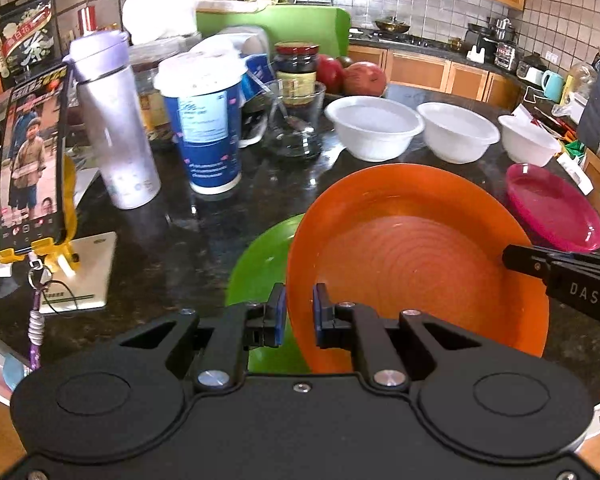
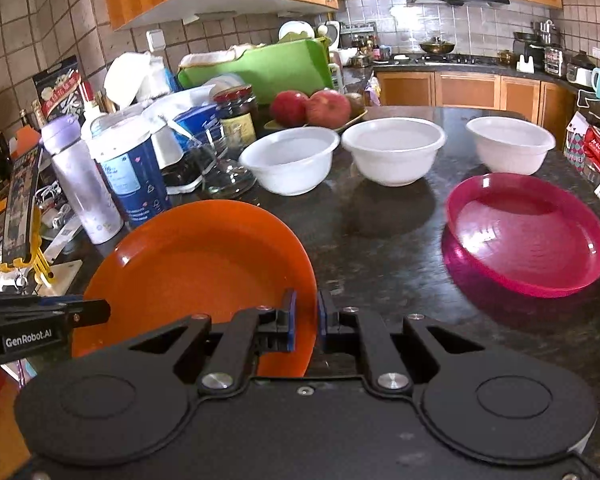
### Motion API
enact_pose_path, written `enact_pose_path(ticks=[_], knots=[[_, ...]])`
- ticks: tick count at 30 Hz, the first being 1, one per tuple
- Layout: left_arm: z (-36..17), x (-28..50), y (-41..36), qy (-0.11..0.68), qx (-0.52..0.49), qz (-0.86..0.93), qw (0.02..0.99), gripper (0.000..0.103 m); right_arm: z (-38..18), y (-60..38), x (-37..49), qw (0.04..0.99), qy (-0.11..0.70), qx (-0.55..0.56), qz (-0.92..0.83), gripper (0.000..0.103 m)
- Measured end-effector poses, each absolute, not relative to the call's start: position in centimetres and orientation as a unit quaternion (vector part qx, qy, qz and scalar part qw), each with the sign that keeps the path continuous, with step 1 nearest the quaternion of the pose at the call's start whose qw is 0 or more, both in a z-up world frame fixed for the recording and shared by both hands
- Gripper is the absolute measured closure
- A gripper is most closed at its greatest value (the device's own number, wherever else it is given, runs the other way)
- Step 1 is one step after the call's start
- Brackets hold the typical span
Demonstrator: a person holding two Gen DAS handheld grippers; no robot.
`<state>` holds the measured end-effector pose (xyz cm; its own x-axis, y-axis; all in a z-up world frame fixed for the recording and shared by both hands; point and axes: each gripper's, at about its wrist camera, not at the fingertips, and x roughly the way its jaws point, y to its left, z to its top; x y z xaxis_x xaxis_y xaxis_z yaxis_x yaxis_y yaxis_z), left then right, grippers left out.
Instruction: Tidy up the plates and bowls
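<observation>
An orange plate (image 1: pixel 416 264) (image 2: pixel 196 264) hangs just above the dark counter, gripped from both sides. My left gripper (image 1: pixel 300 312) is shut on its left rim. My right gripper (image 2: pixel 306 320) is shut on its right rim and shows in the left wrist view as a black finger (image 1: pixel 540 264). A green plate (image 1: pixel 260 276) lies on the counter, partly under the orange one. A pink plate (image 2: pixel 528 236) (image 1: pixel 552 208) rests to the right. Three white bowls (image 2: pixel 290 164) (image 2: pixel 394 148) (image 2: pixel 510 142) stand in a row behind.
Clutter lines the left side: a phone on a yellow stand (image 1: pixel 32 160), a lilac bottle (image 1: pixel 112 128), a blue paper cup (image 1: pixel 208 128), a glass bowl (image 1: pixel 296 120), a jar (image 1: pixel 296 68) and apples (image 2: pixel 312 108). Packets (image 2: pixel 592 148) sit at the counter's right edge.
</observation>
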<state>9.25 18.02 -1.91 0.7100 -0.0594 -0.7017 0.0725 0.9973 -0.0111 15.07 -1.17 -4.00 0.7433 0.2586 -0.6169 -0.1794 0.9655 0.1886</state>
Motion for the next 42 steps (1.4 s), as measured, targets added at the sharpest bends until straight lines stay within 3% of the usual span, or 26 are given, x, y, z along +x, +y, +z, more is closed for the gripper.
enact_pose_path(ticks=[42], knots=[[-3.7, 12.1, 22.8, 0.382, 0.035, -0.113, 0.917, 0.085, -5.9, 4.3, 16.5, 0.928, 0.365, 0.065, 0.036, 0.09]])
